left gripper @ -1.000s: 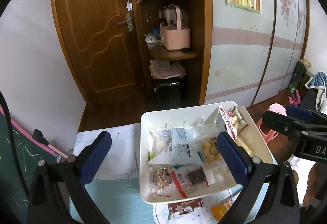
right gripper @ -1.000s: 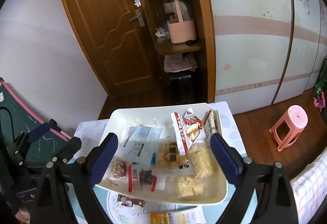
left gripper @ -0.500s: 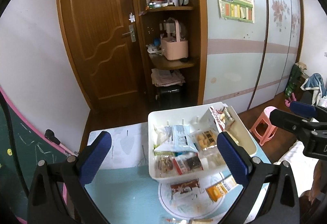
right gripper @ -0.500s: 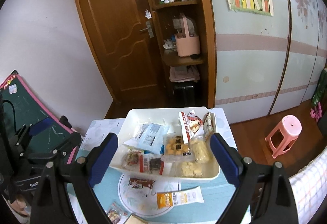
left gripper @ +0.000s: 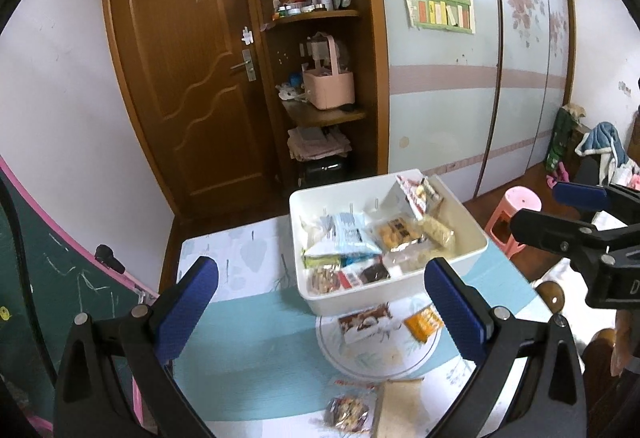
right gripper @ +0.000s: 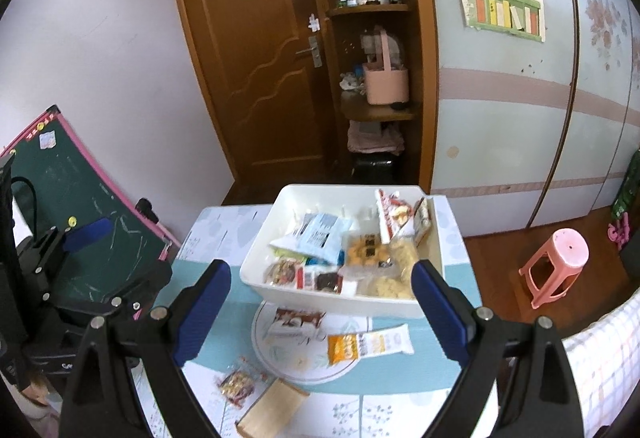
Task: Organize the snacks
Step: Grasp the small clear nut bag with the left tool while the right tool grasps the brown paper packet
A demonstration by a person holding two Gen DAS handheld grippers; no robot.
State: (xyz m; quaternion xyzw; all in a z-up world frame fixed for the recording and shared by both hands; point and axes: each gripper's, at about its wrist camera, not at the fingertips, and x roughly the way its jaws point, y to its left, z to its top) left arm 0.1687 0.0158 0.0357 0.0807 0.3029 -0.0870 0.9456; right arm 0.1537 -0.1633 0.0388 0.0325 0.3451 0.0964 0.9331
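1. Both claws hung above a small table [right gripper: 400, 386] covered in a teal and white patterned cloth; the left gripper [left gripper: 320, 302] and the right gripper [right gripper: 320, 306] each had their blue-padded jaws spread wide and held nothing

2. Nearest, just beneath and between the right claw's fingers, lay a small red-patterned snack packet [right gripper: 236, 386] and beside it a flat tan packet [right gripper: 272, 408], both loose on the cloth

3. A little further ahead, still between the fingers, an orange and white snack bar wrapper [right gripper: 368, 345] lay flat, and to its left a brown and white packet [right gripper: 298, 318] sat just in front of the tray

4. Beyond those stood a white tray [right gripper: 332, 298], already holding a jumble of packets: a pale blue pouch [right gripper: 320, 236], yellow biscuits in clear wrap [right gripper: 366, 252], and a red and white bag [right gripper: 394, 214] leaning against the far wall

5. The loose packets looked light, thin and crinkly, probably slippery film with crushable contents; a gentle pinch across a sealed end or a raised edge seemed the safest hold, since flat wrappers give the pads little to catch

6. Four packets outside the tray suggested the sorting was well along but unfinished

7. Farthest off were a wooden door [right gripper: 256, 50], corner shelves with a pink basket [right gripper: 386, 80], and a pink stool [right gripper: 558, 266] to the right
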